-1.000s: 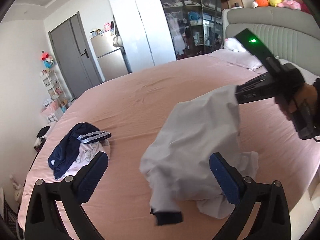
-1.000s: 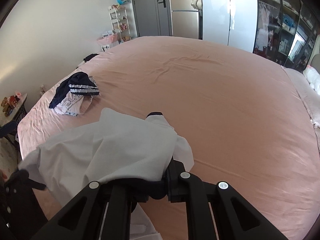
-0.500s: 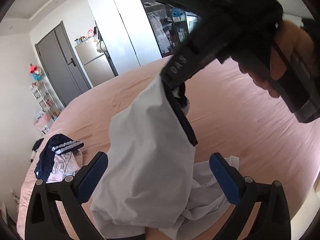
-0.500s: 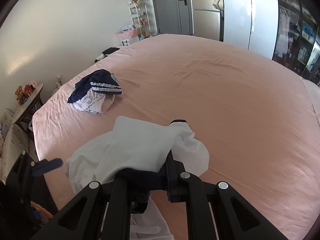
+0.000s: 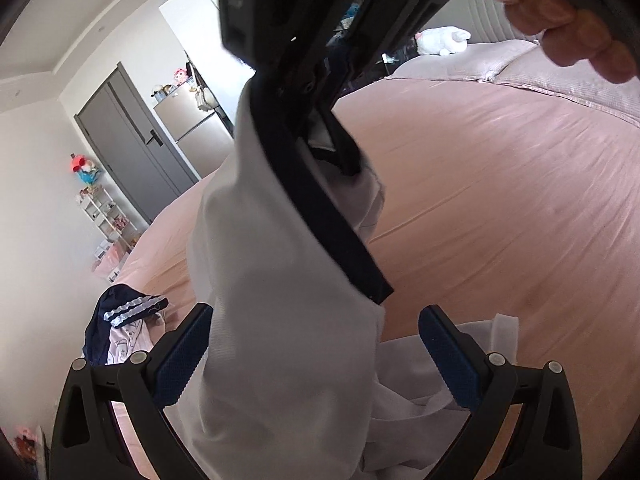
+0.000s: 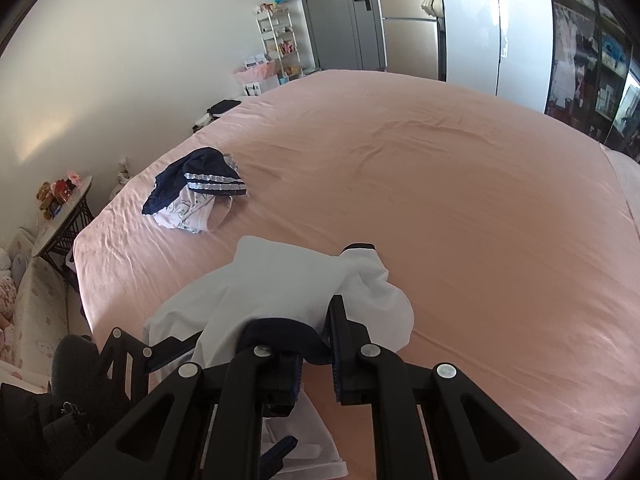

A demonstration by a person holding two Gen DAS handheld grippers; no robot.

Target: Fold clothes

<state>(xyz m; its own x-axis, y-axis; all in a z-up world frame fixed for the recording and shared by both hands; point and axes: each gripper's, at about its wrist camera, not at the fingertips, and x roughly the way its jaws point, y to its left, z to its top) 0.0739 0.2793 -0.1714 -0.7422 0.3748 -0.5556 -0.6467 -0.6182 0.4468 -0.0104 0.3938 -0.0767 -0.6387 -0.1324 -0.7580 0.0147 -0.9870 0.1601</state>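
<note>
While my right gripper is pinching the navy band of the white garment, the cloth is hanging down from it over the pink bed. Its jaws are standing almost together, and the dark trim is sitting between them. In the left wrist view this gripper is filling the top of the picture, with my right hand around its handle.

My left gripper is standing wide, with its blue pads on both sides of the hanging white cloth. The left pad seems to be touching the fabric or sitting just beside it, I cannot tell which; the right pad is clearly apart from it. The lower part of the garment is lying in a heap on the sheet, near the edge of the bed.

Further on the bed, well apart, a navy and white pile of clothes is lying crumpled.
</note>
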